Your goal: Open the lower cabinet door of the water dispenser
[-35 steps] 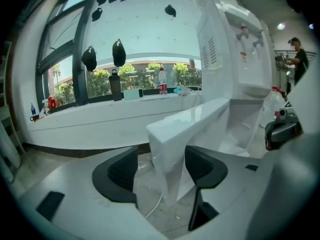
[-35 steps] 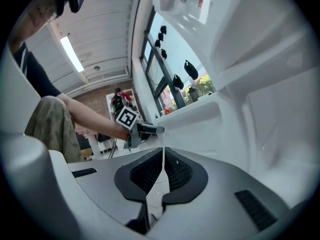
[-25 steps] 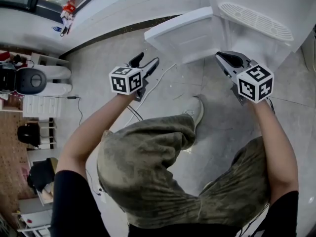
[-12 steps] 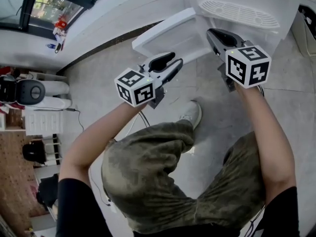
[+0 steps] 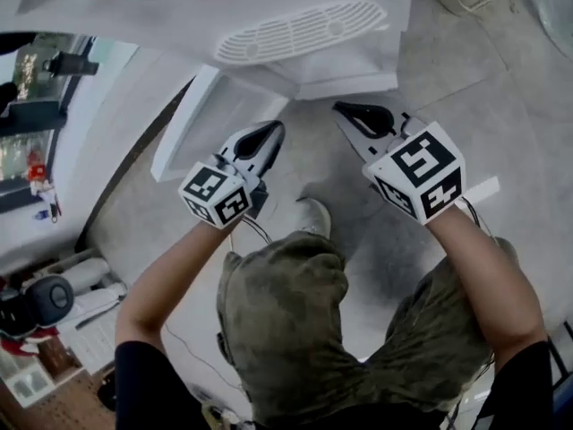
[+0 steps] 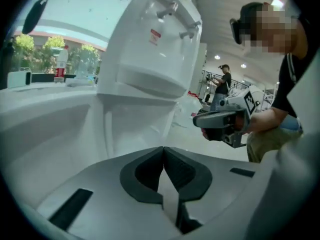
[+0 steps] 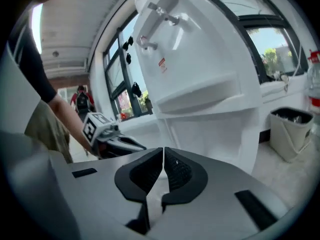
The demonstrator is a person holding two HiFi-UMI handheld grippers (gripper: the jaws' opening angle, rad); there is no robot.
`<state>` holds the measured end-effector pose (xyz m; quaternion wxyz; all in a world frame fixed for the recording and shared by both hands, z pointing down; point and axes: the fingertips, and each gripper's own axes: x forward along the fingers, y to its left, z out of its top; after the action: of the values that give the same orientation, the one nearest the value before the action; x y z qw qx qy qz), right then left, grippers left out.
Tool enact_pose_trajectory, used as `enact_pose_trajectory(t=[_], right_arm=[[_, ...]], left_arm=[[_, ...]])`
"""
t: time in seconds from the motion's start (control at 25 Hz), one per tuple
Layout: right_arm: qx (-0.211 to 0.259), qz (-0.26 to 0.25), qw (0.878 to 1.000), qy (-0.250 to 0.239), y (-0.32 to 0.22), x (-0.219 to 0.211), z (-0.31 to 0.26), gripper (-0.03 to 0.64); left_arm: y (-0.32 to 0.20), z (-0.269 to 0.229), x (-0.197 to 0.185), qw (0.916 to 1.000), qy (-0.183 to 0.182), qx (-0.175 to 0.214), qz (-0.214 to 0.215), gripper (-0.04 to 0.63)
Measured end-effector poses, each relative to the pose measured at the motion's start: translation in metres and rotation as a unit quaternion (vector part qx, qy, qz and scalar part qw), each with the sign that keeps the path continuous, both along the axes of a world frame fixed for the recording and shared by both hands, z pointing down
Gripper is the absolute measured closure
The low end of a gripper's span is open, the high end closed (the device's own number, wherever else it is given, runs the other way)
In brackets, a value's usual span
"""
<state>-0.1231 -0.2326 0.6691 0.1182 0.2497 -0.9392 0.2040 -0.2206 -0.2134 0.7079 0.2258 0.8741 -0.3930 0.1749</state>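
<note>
Left tongs (image 5: 271, 131): jaws have just closed, pads together, nothing between them. Right tongs (image 5: 347, 110): shut too, empty. Both hang in front of the white plastic water dispenser (image 5: 354, 65), touching nothing. Its flat white lower cabinet door (image 5: 201, 124) stands swung out, just beside the left tongs. Judgement: door looks open enough. Any retreat should avoid brushing its free edge.
</note>
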Motion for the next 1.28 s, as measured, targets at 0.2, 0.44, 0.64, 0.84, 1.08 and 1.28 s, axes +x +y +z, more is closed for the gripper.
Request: enact_pose_trajectory(t=[0.2,0.44,0.64,0.84,1.08,1.28], right_arm=[[-0.084,0.060,0.994,-0.030,0.025,0.040,-0.005,0.611],[-0.154,0.208,0.966,0.015,0.081,0.136,0.026,0.611],[-0.225,0.332,0.915,0.052,0.164,0.213,-0.005,0.612],[-0.234,0.335,0.911,0.055,0.206,0.226,-0.075,0.614],[-0.179,0.281,0.942,0.048,0.228,0.222,-0.189,0.617],[-0.174,0.263,0.948,0.037,0.261,0.243,-0.284,0.615]], left_arm=[[-0.017,-0.022,0.037,0.9995,-0.007,0.008,0.029,0.591],[0.037,-0.053,0.021,0.9967,-0.036,-0.016,-0.071,0.591],[0.087,-0.115,0.008,0.9878,-0.022,-0.078,-0.133,0.591],[0.131,-0.186,0.039,0.9876,0.017,-0.093,-0.126,0.591],[0.192,-0.286,0.083,0.9794,0.064,-0.104,-0.161,0.590],[0.268,-0.396,0.112,0.9678,0.094,-0.101,-0.210,0.591]])
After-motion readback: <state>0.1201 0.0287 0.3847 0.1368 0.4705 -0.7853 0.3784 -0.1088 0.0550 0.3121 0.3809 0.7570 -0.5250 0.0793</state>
